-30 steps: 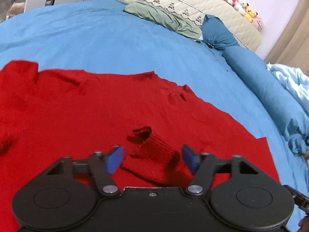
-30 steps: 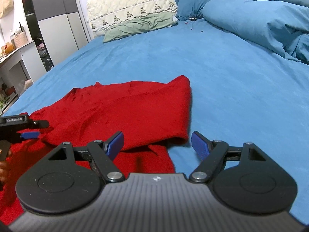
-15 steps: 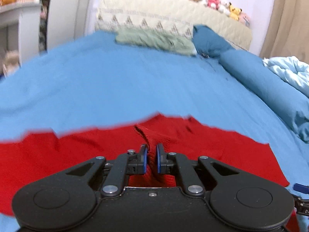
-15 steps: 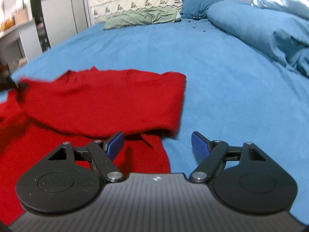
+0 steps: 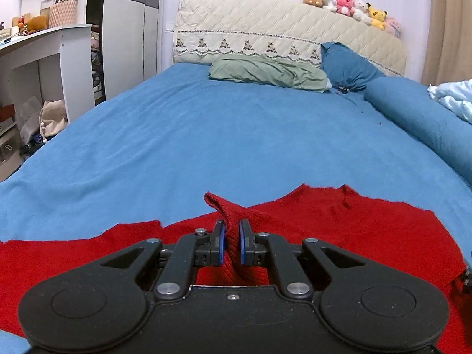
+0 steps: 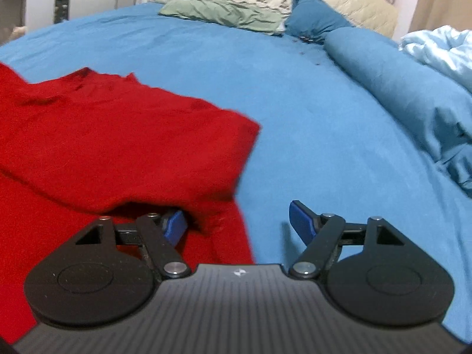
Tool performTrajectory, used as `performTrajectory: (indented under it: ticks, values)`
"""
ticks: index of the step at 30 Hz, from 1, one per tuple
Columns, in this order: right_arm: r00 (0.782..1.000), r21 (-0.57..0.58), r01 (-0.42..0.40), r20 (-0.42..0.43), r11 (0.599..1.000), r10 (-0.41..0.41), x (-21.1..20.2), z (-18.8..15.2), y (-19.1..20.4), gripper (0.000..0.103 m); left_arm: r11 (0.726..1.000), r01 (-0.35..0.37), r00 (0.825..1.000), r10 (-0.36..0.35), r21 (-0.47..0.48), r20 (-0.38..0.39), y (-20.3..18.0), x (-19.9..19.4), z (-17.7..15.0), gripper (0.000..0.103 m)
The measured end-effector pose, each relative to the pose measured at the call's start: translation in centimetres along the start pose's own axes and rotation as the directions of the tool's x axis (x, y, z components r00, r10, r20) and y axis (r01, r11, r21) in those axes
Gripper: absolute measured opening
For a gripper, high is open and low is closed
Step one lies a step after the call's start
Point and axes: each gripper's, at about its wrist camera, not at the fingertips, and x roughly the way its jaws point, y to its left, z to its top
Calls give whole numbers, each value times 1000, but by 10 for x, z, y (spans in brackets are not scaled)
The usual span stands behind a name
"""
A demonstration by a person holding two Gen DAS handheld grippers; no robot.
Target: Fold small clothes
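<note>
Here the red knit garment (image 5: 354,230) lies spread across the near part of the bed (image 5: 236,135), on its blue sheet. The left hand-held gripper (image 5: 231,243) is clamped on a ribbed cuff (image 5: 219,203) of the garment — the two blue pads (image 5: 220,242) stand almost together with a fold of red knit pinched between them, and the cuff's end pokes up past the fingertips, lifted off the cloth below.

In the right wrist view the same garment (image 6: 118,135) shows a folded-over layer with a rounded corner toward the middle of the bed and a lower layer beneath it. The right hand-held gripper (image 6: 239,221) has its jaws wide and closing. Its left pad (image 6: 175,224) sits tucked under the edge of the upper red layer; the other one hangs over bare blue sheet, just beside the garment's edge. The edge of the cloth lies between them, not yet pressed from both sides.

At the far end of the bed a green pillow (image 5: 265,72) and a dark blue pillow (image 5: 348,65) rest against the quilted cream headboard (image 5: 265,34), and a row of plush toys (image 5: 351,7) sits along its top. A rolled blue duvet (image 5: 419,118) runs down the right side — a pale blue blanket (image 6: 436,50) lies beyond it.
</note>
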Motion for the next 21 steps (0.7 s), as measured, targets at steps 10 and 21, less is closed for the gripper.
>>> performTrajectory:
  ticks: [10,21]
  values:
    - [999,-68,16,-36,998,-19,-6,-14,-17,69,992,-119,980,123,36,-158,28,17,-32,29]
    - [968,29,-237,89,971,233,-28,9,1,82,999,33,989,-32,10,-145,15,-20,-36,53]
